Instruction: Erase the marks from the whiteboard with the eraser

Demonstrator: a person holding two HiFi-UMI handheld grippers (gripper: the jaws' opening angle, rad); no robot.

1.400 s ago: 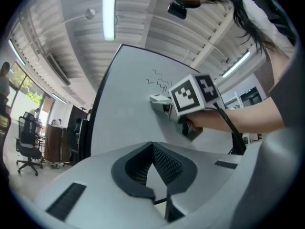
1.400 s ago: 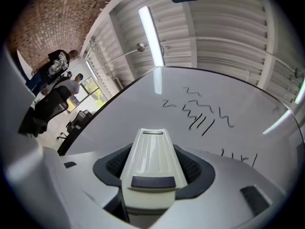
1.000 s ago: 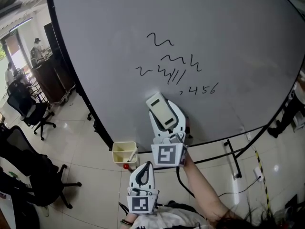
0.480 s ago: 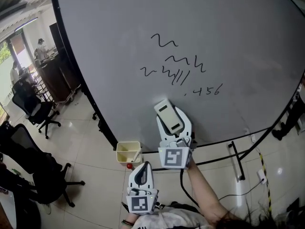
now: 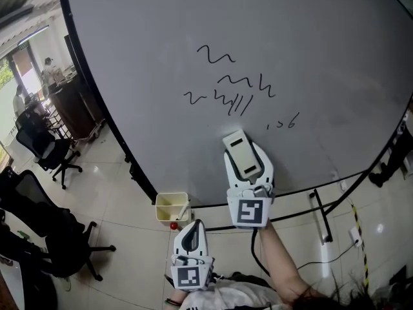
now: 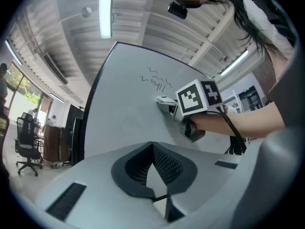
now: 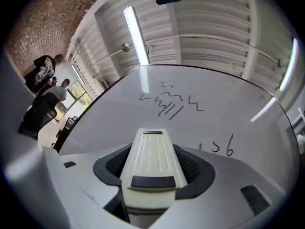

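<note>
A large grey whiteboard fills the head view. Black squiggles sit near its middle, and partly wiped digits lie lower right of them. My right gripper is shut on a cream eraser pressed against the board, below and left of the digits. In the right gripper view the eraser lies between the jaws, with the squiggles and digits ahead. My left gripper hangs low near the person's body, shut and empty.
A small yellow bin stands on the tiled floor below the board's edge. Black office chairs and a dark cabinet are at the left, with people far off. The board's black stand legs reach out at the lower right.
My right gripper has slid the eraser to the right along the board below the writing. The comma and the "4" of the digits are wiped away, leaving fragments. The left gripper has stayed put.
</note>
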